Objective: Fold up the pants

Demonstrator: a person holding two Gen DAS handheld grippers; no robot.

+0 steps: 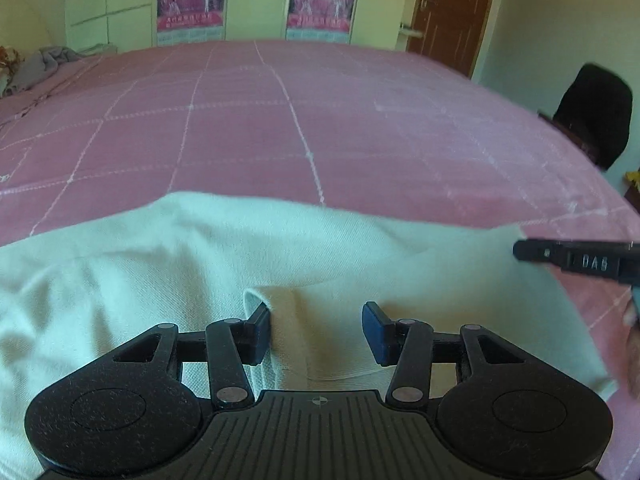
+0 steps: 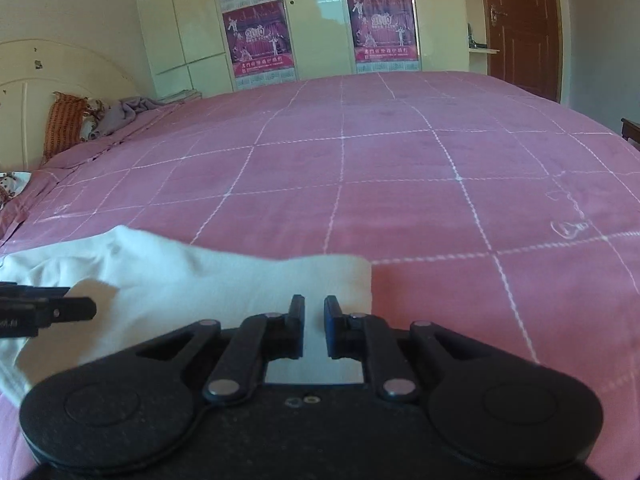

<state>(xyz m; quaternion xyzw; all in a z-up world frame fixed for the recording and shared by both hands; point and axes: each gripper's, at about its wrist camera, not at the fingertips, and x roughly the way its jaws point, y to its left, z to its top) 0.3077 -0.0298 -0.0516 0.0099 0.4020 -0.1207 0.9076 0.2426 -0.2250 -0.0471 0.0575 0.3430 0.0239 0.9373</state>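
While both claws hang over it, the pants point(image 1: 200, 264) lie cream-white on the pink bed point(image 1: 280, 120).

From the left wrist view, the left claw point(image 1: 318, 330) stands partly open, a raised fold of the cloth between its pads: the left pad touches that fold, the right pad stands clear. The right claw's tip point(image 1: 532, 251) enters at 3 o'clock, at the cloth's right edge. From the right wrist view, the right claw point(image 2: 314, 326) is narrowed to a slim gap over the pants' point(image 2: 200, 280) corner; whether it pinches cloth I cannot tell. The left claw's tip point(image 2: 72, 308) shows at 9 o'clock. A wardrobe point(image 2: 320, 20) stands at 12 o'clock.
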